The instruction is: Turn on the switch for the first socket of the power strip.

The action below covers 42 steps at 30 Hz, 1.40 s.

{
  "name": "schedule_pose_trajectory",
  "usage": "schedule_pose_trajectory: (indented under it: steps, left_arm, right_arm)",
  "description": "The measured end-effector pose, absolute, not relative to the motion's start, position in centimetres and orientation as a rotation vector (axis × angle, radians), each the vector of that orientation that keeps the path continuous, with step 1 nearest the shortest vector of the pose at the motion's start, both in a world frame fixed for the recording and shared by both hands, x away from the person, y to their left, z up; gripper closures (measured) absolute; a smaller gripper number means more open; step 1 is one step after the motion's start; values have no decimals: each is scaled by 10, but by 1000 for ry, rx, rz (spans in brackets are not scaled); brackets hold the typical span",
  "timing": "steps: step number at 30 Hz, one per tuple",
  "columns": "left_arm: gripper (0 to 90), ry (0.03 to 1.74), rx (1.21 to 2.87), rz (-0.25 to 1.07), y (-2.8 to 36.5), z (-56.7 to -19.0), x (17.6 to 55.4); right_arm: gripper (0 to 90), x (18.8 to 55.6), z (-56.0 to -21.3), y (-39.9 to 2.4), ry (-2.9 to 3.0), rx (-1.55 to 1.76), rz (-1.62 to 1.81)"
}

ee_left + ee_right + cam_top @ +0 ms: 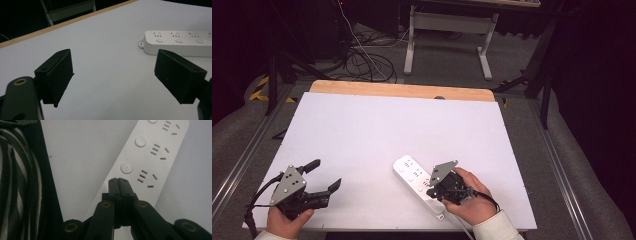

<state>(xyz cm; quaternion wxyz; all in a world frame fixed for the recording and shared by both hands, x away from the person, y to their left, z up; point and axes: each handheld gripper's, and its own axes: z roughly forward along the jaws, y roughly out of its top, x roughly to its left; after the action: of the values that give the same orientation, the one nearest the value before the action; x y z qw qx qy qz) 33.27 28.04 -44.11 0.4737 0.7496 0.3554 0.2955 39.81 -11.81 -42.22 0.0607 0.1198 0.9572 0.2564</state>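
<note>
White power strip (418,182), lying flat and slantwise on bench (377,135), near front edge, right of centre; sockets and round buttons facing up. Right tool (118,181) poised over strip's near end, jaws pressed together with nothing between, tips just above a button, likely readied as a blunt point for pressing. Left tool (324,175) well apart at bench's left, spread wide, empty, seemingly waiting.
</note>
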Motion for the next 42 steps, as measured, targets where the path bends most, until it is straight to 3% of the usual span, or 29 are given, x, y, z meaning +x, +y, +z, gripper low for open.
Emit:
schedule_pose_trajectory:
  steps: [42]
  left_arm:
    - [156, 879, 1832, 722, 280, -442, 333]
  right_arm:
    - [900, 400, -436, -110, 2954, 412, 692]
